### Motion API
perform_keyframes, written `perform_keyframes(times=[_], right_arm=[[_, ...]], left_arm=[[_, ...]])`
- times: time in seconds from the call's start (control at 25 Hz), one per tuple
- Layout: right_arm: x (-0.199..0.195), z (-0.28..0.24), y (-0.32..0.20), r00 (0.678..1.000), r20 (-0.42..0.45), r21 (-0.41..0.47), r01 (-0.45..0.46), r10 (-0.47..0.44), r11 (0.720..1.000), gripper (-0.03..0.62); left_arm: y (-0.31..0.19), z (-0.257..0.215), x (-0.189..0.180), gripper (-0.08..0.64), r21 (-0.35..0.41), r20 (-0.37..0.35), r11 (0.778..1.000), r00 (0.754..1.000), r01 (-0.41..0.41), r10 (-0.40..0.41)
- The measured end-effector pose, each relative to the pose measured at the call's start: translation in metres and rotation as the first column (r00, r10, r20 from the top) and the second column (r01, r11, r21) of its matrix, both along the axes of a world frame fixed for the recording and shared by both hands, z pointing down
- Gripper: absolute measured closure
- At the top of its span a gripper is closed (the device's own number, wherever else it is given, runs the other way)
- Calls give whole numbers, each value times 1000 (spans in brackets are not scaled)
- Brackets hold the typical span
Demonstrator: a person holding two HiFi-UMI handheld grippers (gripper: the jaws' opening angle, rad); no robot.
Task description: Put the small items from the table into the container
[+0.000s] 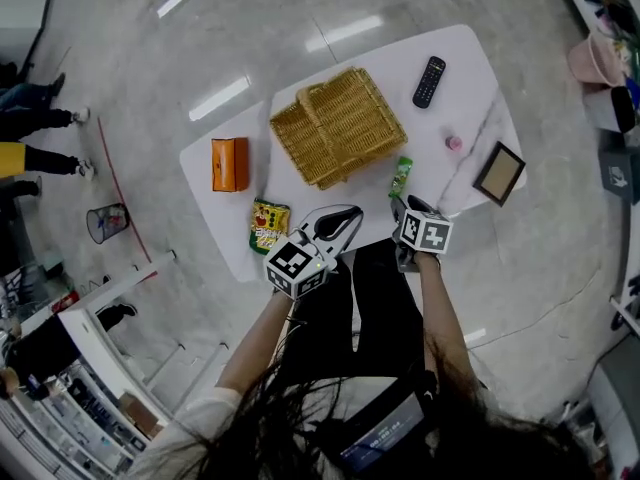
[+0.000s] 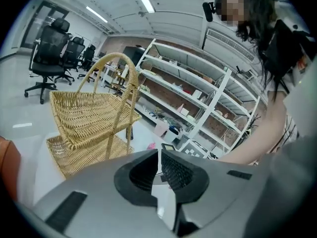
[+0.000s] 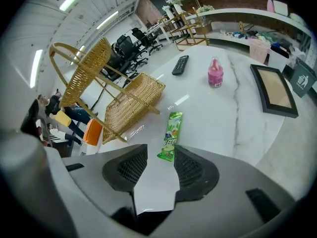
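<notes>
Fingers (image 2: 176, 172) of the left gripper (image 2: 159, 158) stand slightly apart, with only a narrow strip of white table (image 1: 460, 48) showing between them and nothing held. This gripper hovers at the table's near edge, pointing toward the middle.

At the far left of the table lies an orange box (image 1: 229, 164). Nearer the person, just left of the left gripper, lies a yellow and green snack bag (image 1: 268, 225). In the middle of the table stands a wicker basket (image 1: 337, 125) with a hooped handle and one woven lid flap raised.

Just right of the basket's near corner, a slim green packet (image 1: 401, 176) lies flat on the table. The right gripper (image 3: 159, 155) hangs just above the packet's near end, tilted steeply down. Its jaws are clearly apart, and the packet's near end shows in the gap between them, but the pads do not touch it.

Farther right, a black remote control (image 1: 429, 81) lies near the far edge. A small pink bottle (image 1: 454, 143) stands upright on the right side, and a dark picture frame (image 1: 498, 172) lies flat near the right edge.
</notes>
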State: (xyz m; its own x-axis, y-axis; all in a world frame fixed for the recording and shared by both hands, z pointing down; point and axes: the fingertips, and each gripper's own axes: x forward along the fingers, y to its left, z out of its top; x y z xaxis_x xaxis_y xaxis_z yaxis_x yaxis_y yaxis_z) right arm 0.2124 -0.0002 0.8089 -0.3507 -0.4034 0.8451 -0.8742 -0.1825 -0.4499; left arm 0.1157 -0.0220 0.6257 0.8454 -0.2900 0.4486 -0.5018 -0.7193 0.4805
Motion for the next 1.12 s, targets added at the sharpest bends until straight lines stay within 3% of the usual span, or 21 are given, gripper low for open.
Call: perform_keyframes(times=[0.52, 0.72, 0.88, 1.12], right_arm=[[-4, 52, -10, 980, -192, -119, 29, -52, 992, 449], [0, 48, -6, 981, -187, -126, 33, -57, 992, 494], [8, 27, -10, 986, -164, -80, 22, -35, 997, 499], [13, -23, -20, 984, -146, 30, 112, -106, 993, 500]], left_arm=[[6, 18, -31, 546, -53, 32, 997, 998, 60, -58], [6, 14, -32, 546, -52, 27, 996, 997, 76, -75], [5, 5, -27, 546, -37, 12, 997, 998, 70, -69], [-1, -9, -26, 546, -17, 0, 997, 997, 74, -74]])
